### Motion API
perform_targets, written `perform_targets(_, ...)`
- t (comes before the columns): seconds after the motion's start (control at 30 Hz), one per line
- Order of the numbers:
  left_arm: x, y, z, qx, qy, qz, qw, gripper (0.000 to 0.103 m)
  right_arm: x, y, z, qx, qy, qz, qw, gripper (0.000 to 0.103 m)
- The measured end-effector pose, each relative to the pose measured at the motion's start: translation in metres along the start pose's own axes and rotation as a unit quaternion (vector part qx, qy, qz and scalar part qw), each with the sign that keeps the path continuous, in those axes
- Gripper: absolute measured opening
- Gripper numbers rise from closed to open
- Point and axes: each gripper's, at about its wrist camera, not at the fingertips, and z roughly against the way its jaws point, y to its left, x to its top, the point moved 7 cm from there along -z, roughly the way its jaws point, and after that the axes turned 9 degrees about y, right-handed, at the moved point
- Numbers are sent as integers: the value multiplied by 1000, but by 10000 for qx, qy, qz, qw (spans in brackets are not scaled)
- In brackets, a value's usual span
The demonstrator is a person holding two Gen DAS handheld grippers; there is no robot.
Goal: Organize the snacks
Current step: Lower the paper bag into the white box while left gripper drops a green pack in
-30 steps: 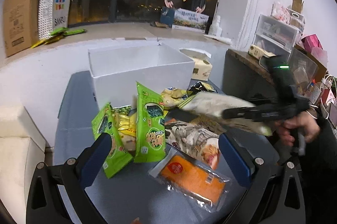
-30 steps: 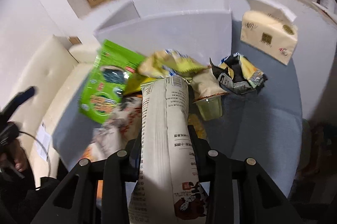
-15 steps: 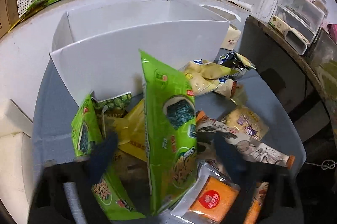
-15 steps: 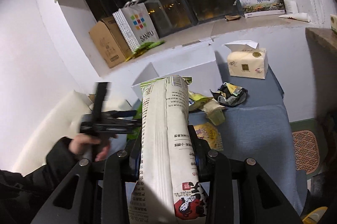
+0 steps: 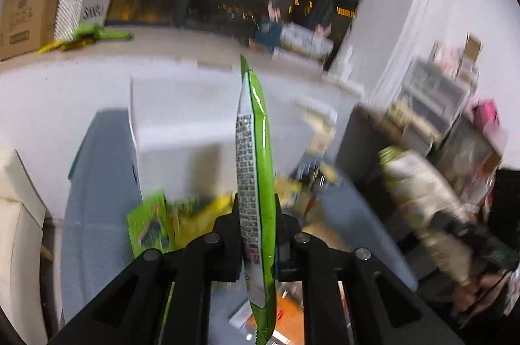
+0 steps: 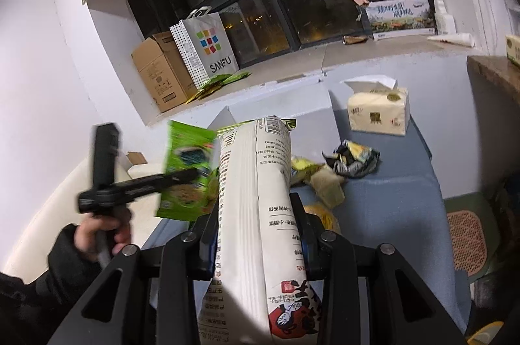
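Observation:
My left gripper is shut on a green snack bag, held edge-on and lifted above the table; the bag also shows in the right wrist view. My right gripper is shut on a tall white snack bag, held up in the air; it shows blurred in the left wrist view. The open white box stands on the blue-grey table behind the snack pile. More packets lie on the table: a green one and a crumpled dark one.
A tissue box stands at the table's far right. A cardboard box and a SANFU paper bag sit on the window ledge. A cream sofa is left of the table. Storage drawers stand to the right.
My left gripper closed on the green bag and lifted it off the pile. My right gripper keeps the white bag raised, shifted slightly.

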Motion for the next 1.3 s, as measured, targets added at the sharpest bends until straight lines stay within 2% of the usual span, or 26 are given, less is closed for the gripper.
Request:
perform_targets(0.13,46,4,17,84,-400,111,9991,15,39,6,-16,-172,-99,169,9997,39)
perform_targets(0.27,92,14,0,276,-417,156,9986,15,105,3,-55,-522,-89,263,9983,39)
perform_targets(0.37,124,32,-31,681,-254,245,9971,15,148,-2,-89,-816,-50,238,9964,39)
perform_targets(0.5,143,55,-77,762,186,487,9957,15,196,-16,-145,-1016,125,77,9947,39)
perform_targets(0.67,143,70,-112,972,504,431,9930,15,217,-38,-202,-1275,576,-45,9902,39)
perform_targets(0.73,142,74,-123,1055,723,421,9909,19,217,-44,-214,-1311,634,-52,9893,39)
perform_targets(0.77,140,75,-126,1134,815,414,9893,36,216,-47,-220,-1266,690,-111,9895,40)
perform_targets(0.8,139,74,-126,1170,874,378,9886,71,215,-48,-227,-1131,793,-178,9903,44)
perform_targets(0.83,137,72,-125,1197,882,301,9884,89,211,-48,-234,-966,941,-233,9906,50)
perform_targets(0.87,138,70,-119,1218,705,227,9898,103,208,-49,-238,-906,1061,-264,9899,79)
perform_targets(0.9,139,67,-112,1300,485,126,9902,103,207,-50,-241,-879,1109,-270,9896,103)
perform_targets(0.97,139,64,-103,1379,329,35,9899,103,207,-49,-238,-976,981,-144,9903,103)
perform_targets(1.03,139,60,-91,1242,198,22,9921,103,206,-41,-227,-1094,813,157,9905,103)
perform_targets(1.1,140,57,-76,1313,-8,66,9913,103,206,-33,-217,-1108,688,300,9910,103)
perform_targets(1.2,144,46,-47,1293,-415,-29,9907,103,207,-17,-193,-831,391,486,9946,103)
perform_targets(1.3,144,38,-9,957,-1017,145,9901,103,205,-3,-166,-597,40,627,9962,103)
